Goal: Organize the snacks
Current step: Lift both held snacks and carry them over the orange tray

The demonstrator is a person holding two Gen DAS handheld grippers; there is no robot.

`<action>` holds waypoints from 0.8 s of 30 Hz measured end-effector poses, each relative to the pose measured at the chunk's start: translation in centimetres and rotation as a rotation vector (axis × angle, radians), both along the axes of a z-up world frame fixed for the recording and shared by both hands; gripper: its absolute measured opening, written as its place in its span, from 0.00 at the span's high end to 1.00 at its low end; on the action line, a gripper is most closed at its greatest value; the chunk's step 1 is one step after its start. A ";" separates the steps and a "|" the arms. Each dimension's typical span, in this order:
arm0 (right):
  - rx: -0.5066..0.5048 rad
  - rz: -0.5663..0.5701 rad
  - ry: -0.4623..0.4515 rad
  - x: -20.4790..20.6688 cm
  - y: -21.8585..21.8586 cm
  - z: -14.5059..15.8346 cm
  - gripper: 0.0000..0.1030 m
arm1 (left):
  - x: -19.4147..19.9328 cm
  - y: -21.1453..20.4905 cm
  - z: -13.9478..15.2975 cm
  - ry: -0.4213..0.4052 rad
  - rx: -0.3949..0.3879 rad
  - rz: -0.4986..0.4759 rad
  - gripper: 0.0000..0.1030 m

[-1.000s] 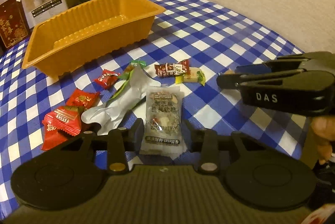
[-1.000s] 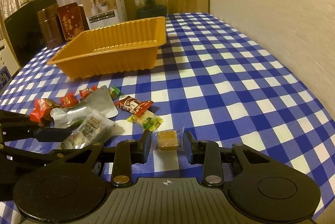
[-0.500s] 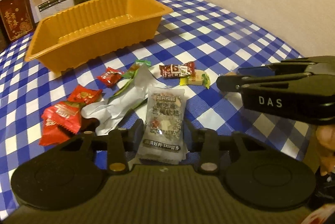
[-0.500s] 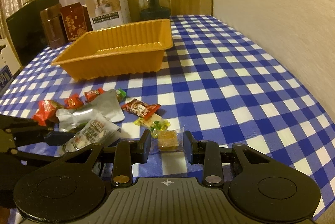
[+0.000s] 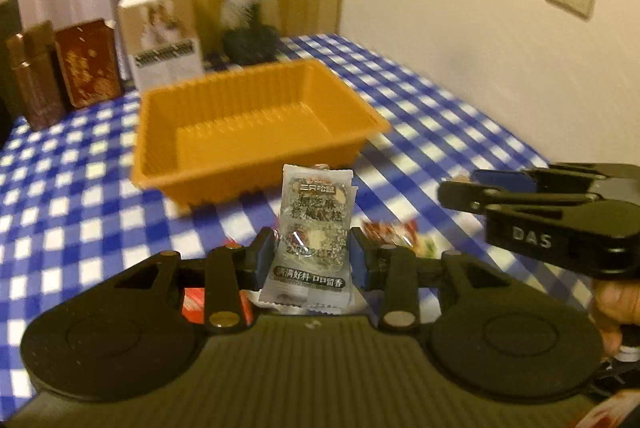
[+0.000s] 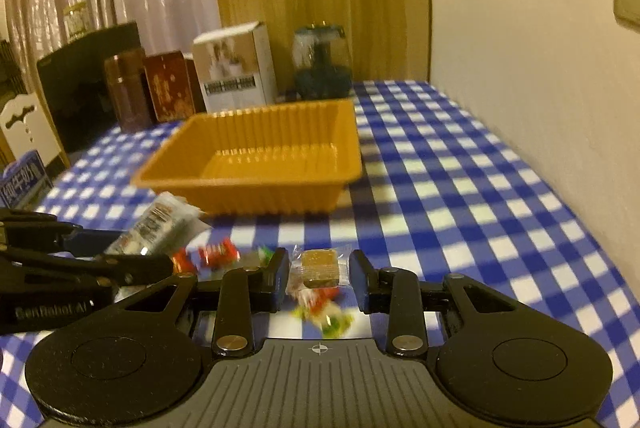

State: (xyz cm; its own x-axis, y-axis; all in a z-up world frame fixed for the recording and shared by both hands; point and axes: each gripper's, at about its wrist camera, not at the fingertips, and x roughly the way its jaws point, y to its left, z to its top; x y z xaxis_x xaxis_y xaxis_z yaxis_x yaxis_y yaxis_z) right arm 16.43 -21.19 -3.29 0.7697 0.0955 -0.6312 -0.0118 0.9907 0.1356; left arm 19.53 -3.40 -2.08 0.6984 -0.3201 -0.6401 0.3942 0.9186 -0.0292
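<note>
My left gripper (image 5: 313, 255) is shut on a clear nut-cake packet (image 5: 312, 228), held upright above the table in front of the orange tray (image 5: 256, 163). In the right wrist view my right gripper (image 6: 319, 274) is shut on a small clear-wrapped brown candy (image 6: 319, 266), lifted off the cloth. The orange tray (image 6: 256, 183) lies beyond it. The left gripper (image 6: 132, 264) shows at the left there with the nut-cake packet (image 6: 160, 224). The right gripper's black body (image 5: 560, 216) reaches in from the right of the left wrist view. Loose red and green candies (image 6: 216, 254) lie below on the checked cloth.
At the table's far end stand a white box (image 5: 164, 35), a dark glass jar (image 5: 250, 23), a red box (image 5: 88, 63) and a brown canister (image 5: 34, 75). A wall (image 6: 540, 67) runs along the right edge. A person's hand (image 5: 612, 304) holds the right gripper.
Both grippers rose off the table with their snacks. The view tilted up, so the tray now sits straight ahead and the loose candies dropped below the fingers.
</note>
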 end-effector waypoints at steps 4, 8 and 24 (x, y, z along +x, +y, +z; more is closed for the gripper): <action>0.009 0.014 -0.033 2.2 0.3 1.1 0.67 | 2.3 1.1 1.6 -0.014 -0.029 0.047 0.65; 0.027 0.015 -0.056 4.8 0.7 2.0 0.67 | 4.8 1.8 2.4 -0.018 -0.047 0.094 0.65; 0.044 0.010 -0.028 13.8 1.5 0.0 0.67 | 12.3 3.7 1.2 -0.026 -0.090 0.188 0.65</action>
State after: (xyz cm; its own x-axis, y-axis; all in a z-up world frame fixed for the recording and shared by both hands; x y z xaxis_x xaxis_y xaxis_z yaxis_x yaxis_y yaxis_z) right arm 30.19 -19.68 -3.25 0.7861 0.1304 -0.6042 -0.0263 0.9837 0.1781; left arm 31.86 0.27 -0.86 0.7674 -0.2378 -0.5954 0.2178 0.9701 -0.1068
